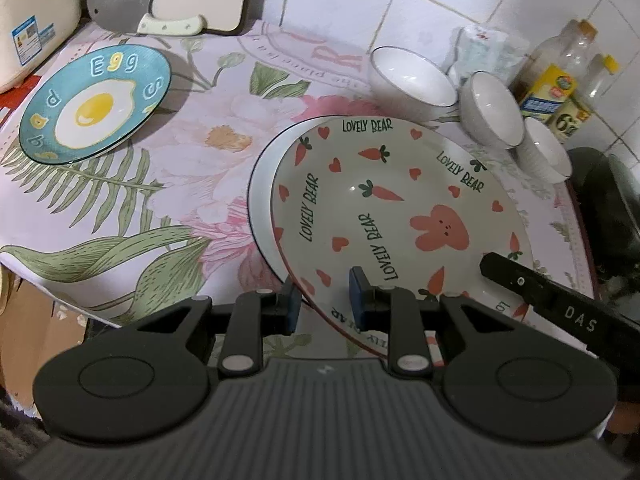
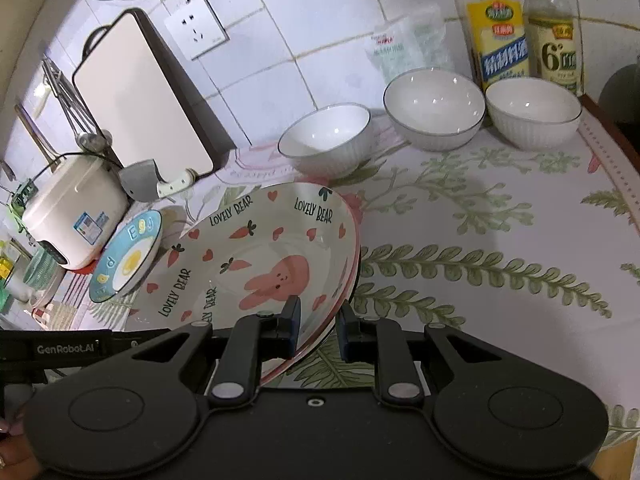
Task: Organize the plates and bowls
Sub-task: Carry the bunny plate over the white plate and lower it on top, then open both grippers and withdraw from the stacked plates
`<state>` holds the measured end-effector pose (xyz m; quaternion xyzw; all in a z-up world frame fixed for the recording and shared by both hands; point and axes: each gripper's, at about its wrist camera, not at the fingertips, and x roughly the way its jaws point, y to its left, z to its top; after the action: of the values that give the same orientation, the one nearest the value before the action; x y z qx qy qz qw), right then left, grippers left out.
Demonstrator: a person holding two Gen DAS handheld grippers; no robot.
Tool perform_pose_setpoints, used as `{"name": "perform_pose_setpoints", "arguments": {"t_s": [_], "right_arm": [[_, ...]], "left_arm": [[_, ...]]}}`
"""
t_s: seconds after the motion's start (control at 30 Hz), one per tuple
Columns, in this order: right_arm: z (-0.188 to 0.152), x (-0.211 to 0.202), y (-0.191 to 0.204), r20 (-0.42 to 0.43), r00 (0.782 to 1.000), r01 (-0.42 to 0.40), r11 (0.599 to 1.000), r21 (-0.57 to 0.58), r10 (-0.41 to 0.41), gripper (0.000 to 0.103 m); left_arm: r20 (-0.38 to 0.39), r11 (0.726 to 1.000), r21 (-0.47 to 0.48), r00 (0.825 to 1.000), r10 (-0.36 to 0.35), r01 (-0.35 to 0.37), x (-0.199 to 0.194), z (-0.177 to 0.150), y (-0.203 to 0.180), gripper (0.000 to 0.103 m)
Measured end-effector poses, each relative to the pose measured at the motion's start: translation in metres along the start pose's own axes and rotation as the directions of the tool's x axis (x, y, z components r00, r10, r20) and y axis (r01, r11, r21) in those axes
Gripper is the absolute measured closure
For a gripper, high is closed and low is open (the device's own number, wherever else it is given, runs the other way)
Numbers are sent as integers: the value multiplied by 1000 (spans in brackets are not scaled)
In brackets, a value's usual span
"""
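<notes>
Bear plate (image 1: 400, 208): held tilted above the flowered tablecloth (image 1: 120, 208), partly over a white plate (image 1: 262, 184) beneath it.
Left gripper (image 1: 325, 300): clamped narrow on the bear plate's near rim.
Right gripper (image 2: 318, 326): pinching the same plate's other edge.
Egg plate (image 1: 96, 104): flat on the cloth, well apart to the left.
Bowls (image 2: 434, 108): three white ones near the tiled wall, bottles (image 2: 496, 24) behind.
Cleaver (image 1: 120, 6): by the cutting board (image 2: 140, 96).

At the tablecloth's (image 2: 500, 216) back edge I see a cleaver (image 1: 120, 6), cutting board (image 2: 140, 92), rice cooker (image 2: 72, 212) and two bottles (image 2: 496, 24).
</notes>
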<state>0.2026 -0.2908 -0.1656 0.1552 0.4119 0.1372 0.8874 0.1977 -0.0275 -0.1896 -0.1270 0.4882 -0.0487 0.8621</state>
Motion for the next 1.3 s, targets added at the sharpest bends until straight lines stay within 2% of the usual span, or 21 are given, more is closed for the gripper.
{"name": "perform_pose_setpoints", "arguments": {"t_s": [0.47, 0.6, 0.97, 1.1, 1.3], "right_arm": [[3, 23, 11, -75, 996, 40, 998, -39, -43, 79], [2, 26, 17, -91, 992, 76, 995, -69, -82, 79], [3, 32, 30, -83, 986, 130, 978, -161, -145, 74], [-1, 35, 35, -53, 983, 163, 963, -216, -178, 71], [-8, 39, 36, -15, 981, 185, 949, -254, -196, 68]], "left_arm": [[-52, 997, -66, 998, 34, -37, 19, 5, 14, 80], [-71, 996, -80, 997, 36, -41, 23, 6, 16, 80], [-88, 992, -120, 996, 29, -40, 32, 9, 19, 80], [-97, 991, -131, 995, 23, -36, 36, 8, 21, 80], [-80, 991, -117, 995, 52, -61, 38, 8, 20, 77]]}}
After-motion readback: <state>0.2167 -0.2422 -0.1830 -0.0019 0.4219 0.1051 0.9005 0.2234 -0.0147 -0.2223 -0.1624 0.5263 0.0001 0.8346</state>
